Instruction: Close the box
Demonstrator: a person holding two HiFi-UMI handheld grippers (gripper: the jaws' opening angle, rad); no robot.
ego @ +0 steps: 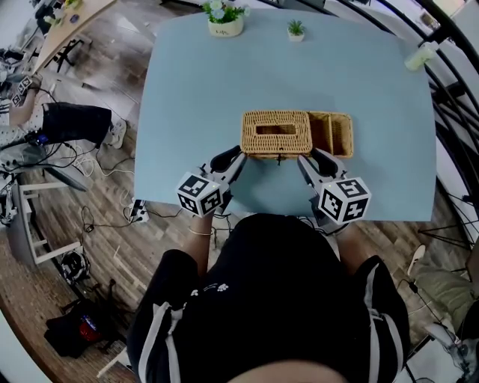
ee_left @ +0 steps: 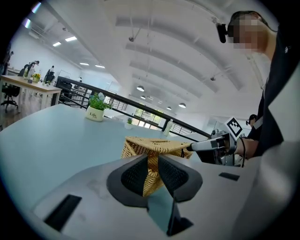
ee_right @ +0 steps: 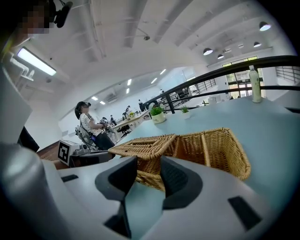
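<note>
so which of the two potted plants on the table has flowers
The larger potted plant, the left one in the head view, in the wide cream pot. The small potted plant to its right is just green leaves in a tiny pot.

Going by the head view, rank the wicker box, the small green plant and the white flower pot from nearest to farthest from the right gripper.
From the right gripper:
1. wicker box, just ahead of the jaw tips, mid-table.
2. small green plant, near the table's far edge, almost straight ahead.
3. white flower pot, also near the far edge, but further left.
</note>
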